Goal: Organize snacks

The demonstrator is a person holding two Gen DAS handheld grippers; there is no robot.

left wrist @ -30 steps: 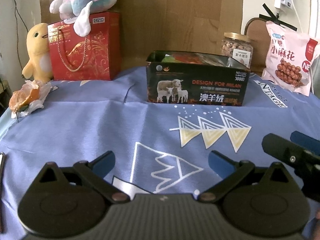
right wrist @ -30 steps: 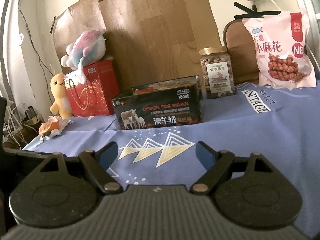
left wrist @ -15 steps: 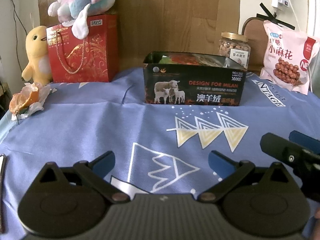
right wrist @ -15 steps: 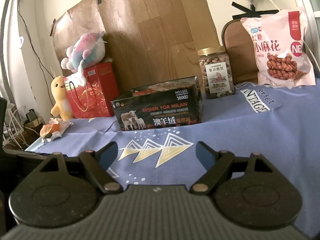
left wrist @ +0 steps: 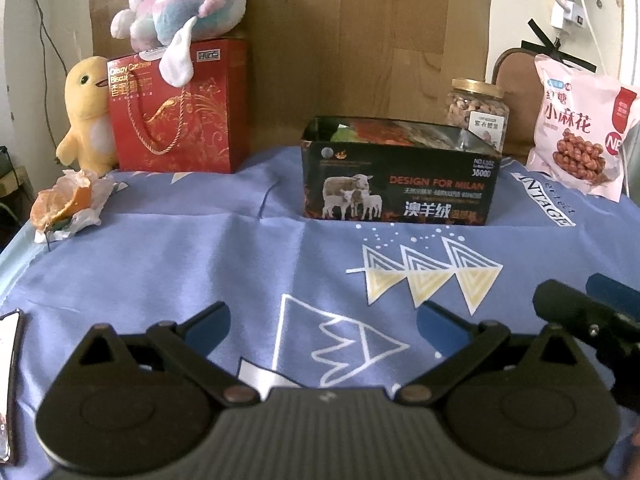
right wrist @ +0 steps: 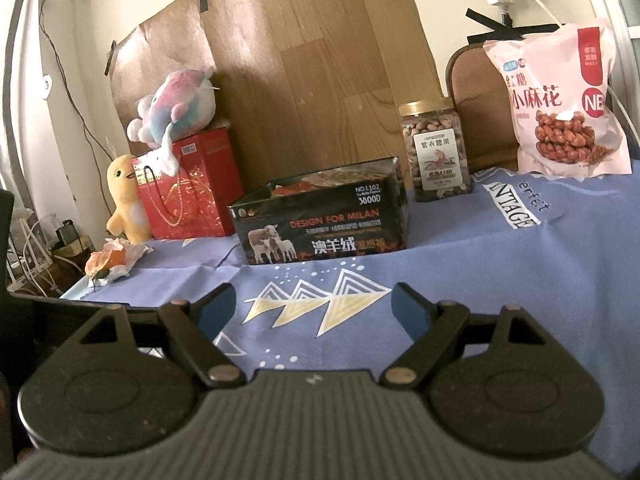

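Left gripper [left wrist: 323, 322]: fingers spread wide, nothing between them, held low over the near part of the counter [left wrist: 208, 264], which is covered by a blue cloth printed with triangle and mountain motifs. Right gripper [right wrist: 313, 307]: fingers likewise parted and empty, also low over the near edge. In the left wrist view the right gripper's dark finger shows at the right margin, beside the left gripper and not touching it.

Black open-top box [left wrist: 400, 178], printed with sheep and "DESIGN FOR MILAN": stands near the middle of the counter toward its back edge. Packets lie inside it; their kind cannot be made out. Clear jar of nuts [right wrist: 436, 152] with a gold lid: upright behind the box's right end, near the back edge. From the right wrist view there is a small gap between jar and box. Pink snack bag [right wrist: 560, 100] with red lettering and a picture of twisted dough sticks: upright at the back right corner, leaning back against something behind it, well apart from the box.

Back left corner: red gift bag [left wrist: 180, 108] with gold cord handles, a pastel plush toy [left wrist: 188, 0] lying on top of it, a yellow plush duck [left wrist: 86, 116] touching its left side. Crumpled wrapper with orange peel [left wrist: 66, 204] lies near the left edge. A phone-like flat object [left wrist: 10, 380] sits at the near left edge, only partly in view.
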